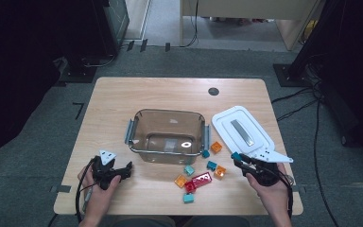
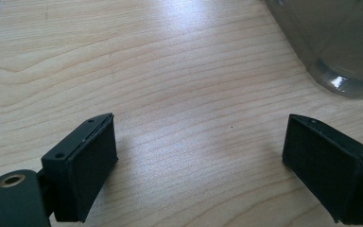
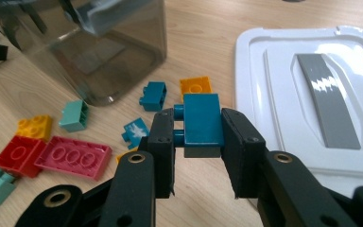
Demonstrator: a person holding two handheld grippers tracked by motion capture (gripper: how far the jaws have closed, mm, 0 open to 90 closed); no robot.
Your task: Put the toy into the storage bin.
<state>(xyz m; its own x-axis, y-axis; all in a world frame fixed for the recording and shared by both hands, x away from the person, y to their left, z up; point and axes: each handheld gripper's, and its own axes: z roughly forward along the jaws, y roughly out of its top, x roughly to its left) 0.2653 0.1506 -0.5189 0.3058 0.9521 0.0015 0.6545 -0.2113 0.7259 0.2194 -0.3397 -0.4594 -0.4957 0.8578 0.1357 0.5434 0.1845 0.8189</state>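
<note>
Right gripper (image 3: 197, 142) is clamped on a dark teal building brick (image 3: 201, 124), its two black pads pressing the brick's opposite sides so that the studs point toward the left pad in the right gripper view. From the high camera, this gripper (image 1: 237, 158) is raised off the wooden table (image 1: 113, 99), the teal brick (image 1: 236, 156) at its tip, near the corner of the white container lid (image 1: 241, 127) and to the right of the loose bricks. The person's right hand (image 1: 267, 182) holds it from the table's near edge, jaws aimed up and left toward the clear plastic container (image 1: 168, 135). An orange brick (image 3: 196, 87) and a smaller teal brick (image 3: 153, 94) lie on the table beyond the held one, beside the container's corner.

Left gripper (image 2: 198, 156) has its jaws wide apart with bare wood between them. The left hand (image 1: 99, 182) holds it low at the near left, jaws pointing right, toward the container.
</note>
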